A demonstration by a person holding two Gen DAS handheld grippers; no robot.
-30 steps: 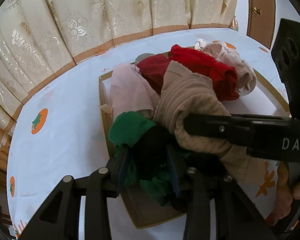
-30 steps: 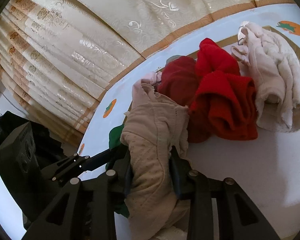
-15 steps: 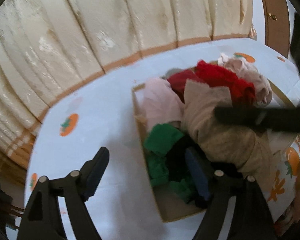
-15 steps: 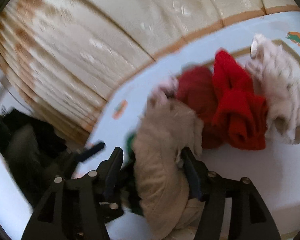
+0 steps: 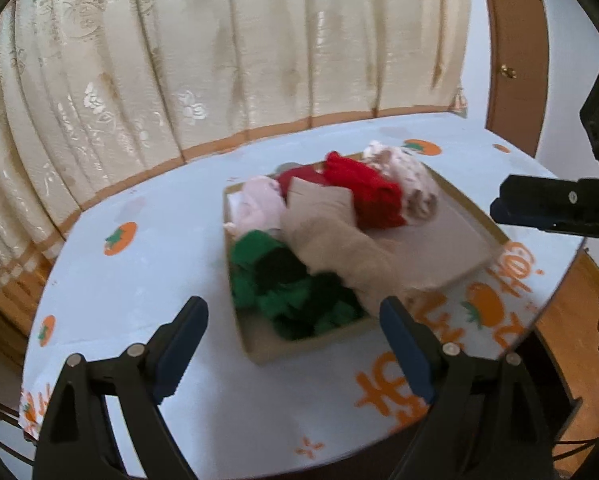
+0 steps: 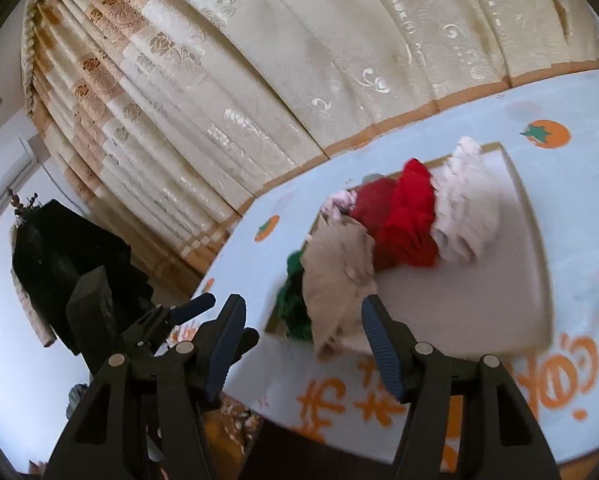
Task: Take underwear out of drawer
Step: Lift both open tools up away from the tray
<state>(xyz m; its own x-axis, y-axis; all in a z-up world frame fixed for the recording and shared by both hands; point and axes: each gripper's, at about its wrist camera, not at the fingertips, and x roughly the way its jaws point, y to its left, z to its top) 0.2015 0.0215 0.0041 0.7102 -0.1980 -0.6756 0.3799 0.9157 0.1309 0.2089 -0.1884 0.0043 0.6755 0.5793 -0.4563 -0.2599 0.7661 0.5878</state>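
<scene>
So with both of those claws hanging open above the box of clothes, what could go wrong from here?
The beige garment droops over the front rim of the drawer; it might slide out onto the tablecloth. The green garment lies partly under it, so a grab could drag both. The left gripper, jaws opening, and the right gripper, open, both hold nothing, and could collide working close.

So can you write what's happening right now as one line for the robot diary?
left gripper: opening, nothing between jaws | right gripper: open, empty | beige underwear: lying in drawer, over its front edge | step: not out yet
</scene>
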